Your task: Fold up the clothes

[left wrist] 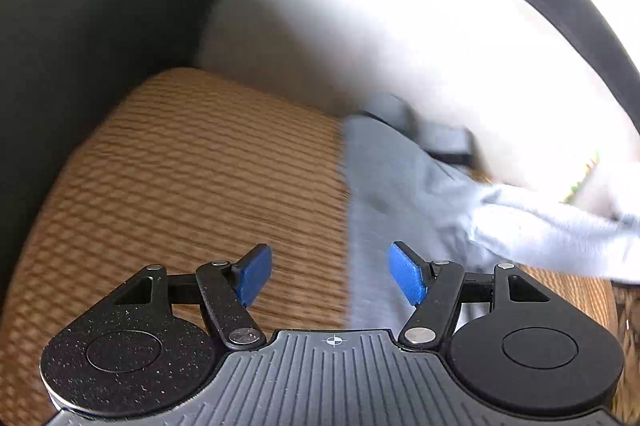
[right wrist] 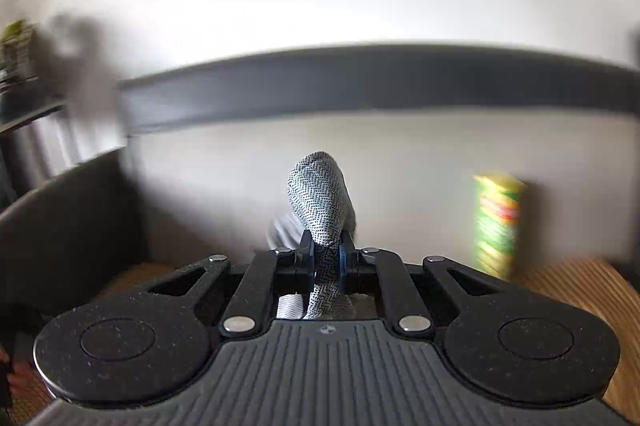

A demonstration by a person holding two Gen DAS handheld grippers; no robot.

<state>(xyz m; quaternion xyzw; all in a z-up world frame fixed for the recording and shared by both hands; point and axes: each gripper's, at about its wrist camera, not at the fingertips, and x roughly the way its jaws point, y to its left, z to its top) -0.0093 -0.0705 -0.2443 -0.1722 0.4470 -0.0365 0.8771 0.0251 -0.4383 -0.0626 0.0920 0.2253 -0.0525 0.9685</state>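
Note:
A light grey garment [left wrist: 400, 194] lies on a woven tan mat [left wrist: 200, 178], stretching from the middle to the right edge of the left wrist view, where a pale bunched part [left wrist: 560, 238] lifts off the mat. My left gripper [left wrist: 331, 276] is open and empty, hovering over the mat at the garment's left edge. My right gripper [right wrist: 326, 260] is shut on a fold of the grey speckled garment [right wrist: 322, 202], which sticks up between the fingers. Both views are motion-blurred.
A dark upholstered backrest [left wrist: 80, 26] rises left of the mat. A white wall with a dark rail [right wrist: 360, 82] stands behind. A green and yellow can [right wrist: 498, 224] stands by the wall at the right. A dark small object [left wrist: 448, 142] lies beyond the garment.

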